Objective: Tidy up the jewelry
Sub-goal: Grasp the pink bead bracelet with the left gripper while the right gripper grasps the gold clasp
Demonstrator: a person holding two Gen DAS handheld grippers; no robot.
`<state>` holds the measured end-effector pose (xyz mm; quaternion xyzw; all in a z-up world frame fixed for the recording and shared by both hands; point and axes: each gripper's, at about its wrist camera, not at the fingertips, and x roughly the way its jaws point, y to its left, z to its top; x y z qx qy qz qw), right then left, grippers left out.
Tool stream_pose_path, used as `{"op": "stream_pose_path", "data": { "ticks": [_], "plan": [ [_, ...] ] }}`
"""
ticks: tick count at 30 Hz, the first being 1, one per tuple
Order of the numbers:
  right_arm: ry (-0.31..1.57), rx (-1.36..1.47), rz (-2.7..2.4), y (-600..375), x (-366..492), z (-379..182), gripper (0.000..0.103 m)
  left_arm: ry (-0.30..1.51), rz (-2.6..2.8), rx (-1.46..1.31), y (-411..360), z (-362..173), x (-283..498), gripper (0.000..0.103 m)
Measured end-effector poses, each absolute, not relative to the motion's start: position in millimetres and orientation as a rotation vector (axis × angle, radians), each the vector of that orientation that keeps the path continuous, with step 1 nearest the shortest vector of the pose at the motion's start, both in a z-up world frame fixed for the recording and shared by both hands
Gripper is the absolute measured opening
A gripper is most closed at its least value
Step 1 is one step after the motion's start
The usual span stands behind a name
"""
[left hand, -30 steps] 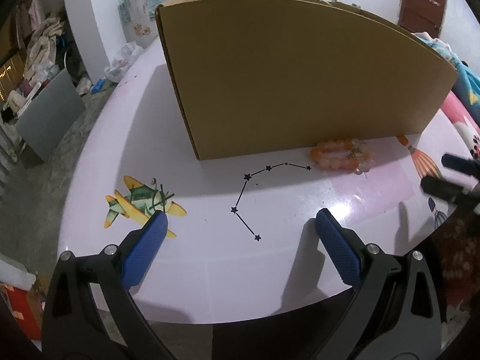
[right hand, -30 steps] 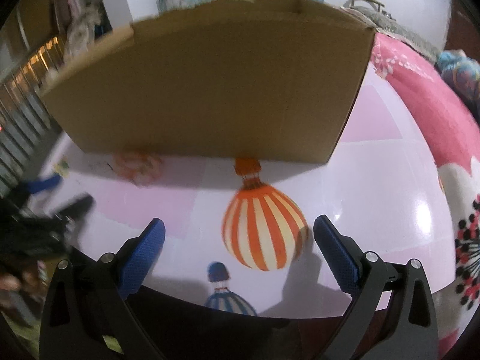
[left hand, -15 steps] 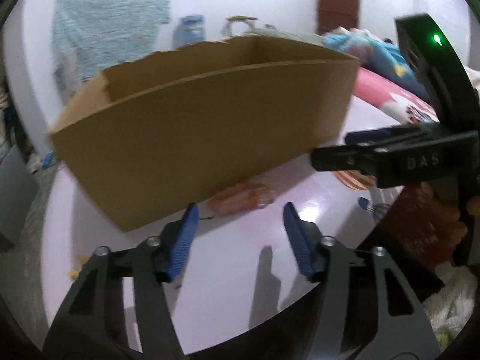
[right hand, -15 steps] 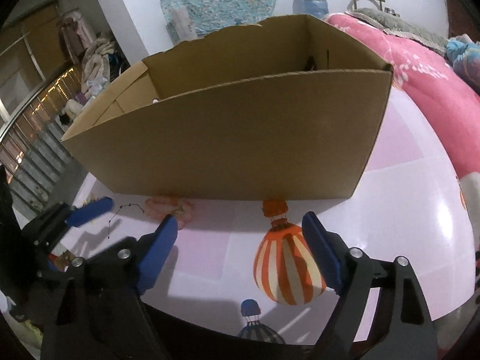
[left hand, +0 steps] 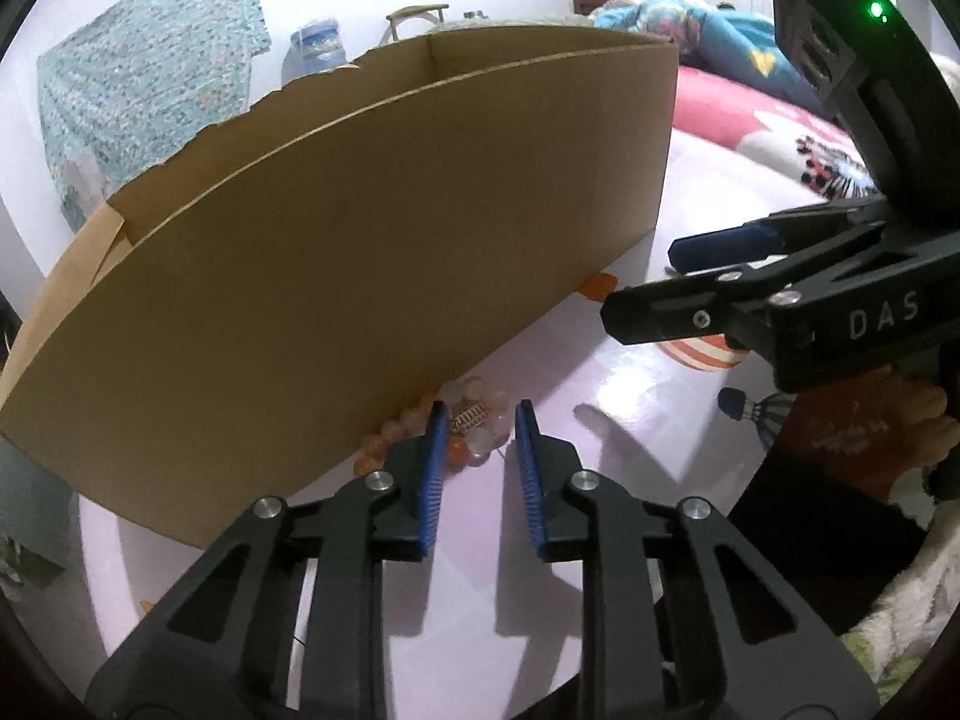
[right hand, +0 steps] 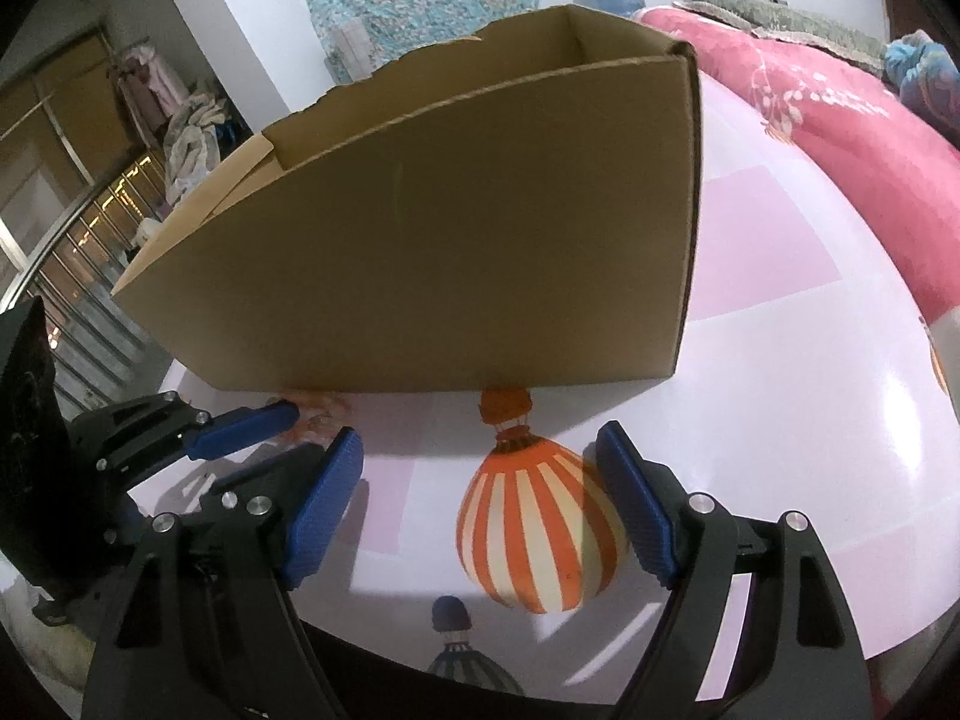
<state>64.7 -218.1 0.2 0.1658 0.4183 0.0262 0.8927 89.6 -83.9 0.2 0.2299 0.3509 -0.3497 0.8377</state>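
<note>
Left wrist view: beads (left hand: 465, 429) lie against the box (left hand: 360, 276) foot, straight ahead between the left gripper (left hand: 478, 420) tips, part-open, gripping nothing. Right gripper (right hand: 480, 456) gapes wide, farther away.

We see dim, cool indoor light from overhead. Glare whitens the glossy table (right hand: 798, 396), and the cardboard box (left hand: 372, 276) shades its near side. Fisheye bending curves straight edges; dark vignette rings both views; focus is soft.
</note>
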Motion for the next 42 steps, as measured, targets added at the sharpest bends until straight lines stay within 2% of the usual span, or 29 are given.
{"op": "stream_pose_path", "data": {
  "ticks": [5,9,21,29,35,42],
  "plan": [
    [0.854,0.354,0.063,-220.0,66.5,-0.5,0.078,0.757,-0.739,0.542,-92.5,-1.7,86.9,0.018],
    [0.846,0.362,0.068,-217.0,65.6,-0.2,0.078,0.771,-0.741,0.550,-97.8,-2.2,87.9,0.008],
    [0.837,0.380,0.062,-222.8,59.6,-0.9,0.078,0.716,-0.694,0.383,-69.8,22.5,78.7,0.008],
    [0.844,0.374,0.101,-212.3,57.0,1.2,0.065,0.781,-0.603,0.146,-19.7,24.8,95.0,0.008],
    [0.834,0.273,0.194,-178.3,67.5,8.8,0.054,0.824,-0.590,0.093,-6.1,11.7,99.5,0.008],
    [0.873,0.051,0.311,-137.8,94.5,4.1,0.035,0.822,-0.592,0.071,-1.7,8.7,100.2,0.008]
  ]
}}
